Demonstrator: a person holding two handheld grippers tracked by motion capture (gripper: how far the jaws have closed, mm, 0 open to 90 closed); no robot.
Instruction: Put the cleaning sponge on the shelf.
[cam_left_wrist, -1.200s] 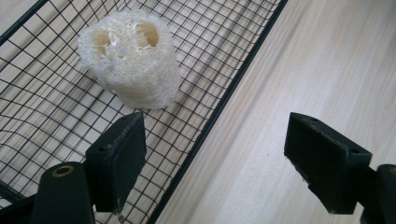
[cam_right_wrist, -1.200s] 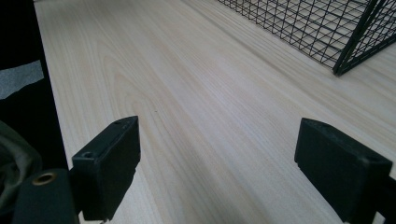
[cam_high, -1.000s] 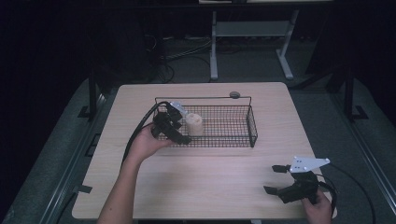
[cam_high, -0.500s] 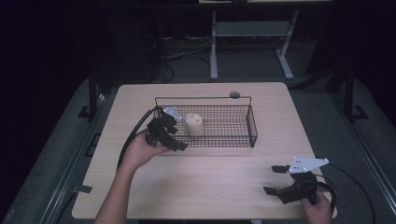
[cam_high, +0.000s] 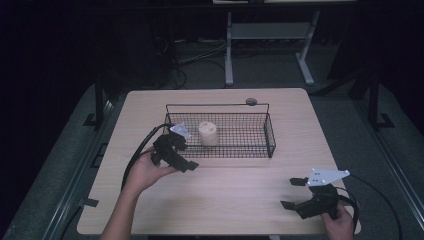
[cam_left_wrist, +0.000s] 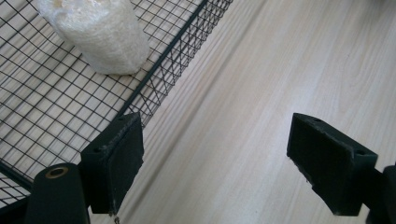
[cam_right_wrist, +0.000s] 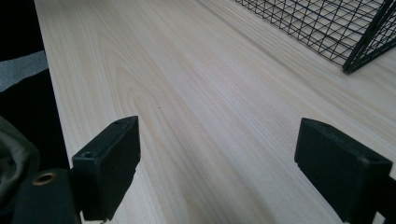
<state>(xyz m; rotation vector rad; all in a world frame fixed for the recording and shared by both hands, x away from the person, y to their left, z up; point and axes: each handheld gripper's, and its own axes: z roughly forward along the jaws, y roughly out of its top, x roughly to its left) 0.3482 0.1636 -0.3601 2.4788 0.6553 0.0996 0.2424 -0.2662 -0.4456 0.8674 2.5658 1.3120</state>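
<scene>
Left gripper view, fingers spread empty: roll upper left inside basket; right gripper fingers spread over tabletop.

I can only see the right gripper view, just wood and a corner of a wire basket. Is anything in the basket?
Observer: Yes. A cream-white, fuzzy cylinder stands upright in the left part of the black wire basket.
Operator: Where's the other gripper?
Observer: The left gripper is at the basket's near left corner, over the light wooden table, outside the wire wall.
Operator: Is it holding something?
Observer: No. In the left gripper view its jaws stand wide apart with only bare wood between them; the cylinder sits apart, inside the basket.
Operator: And mine?
Observer: The right gripper is at the table's near right corner, open, far from the basket.
</scene>
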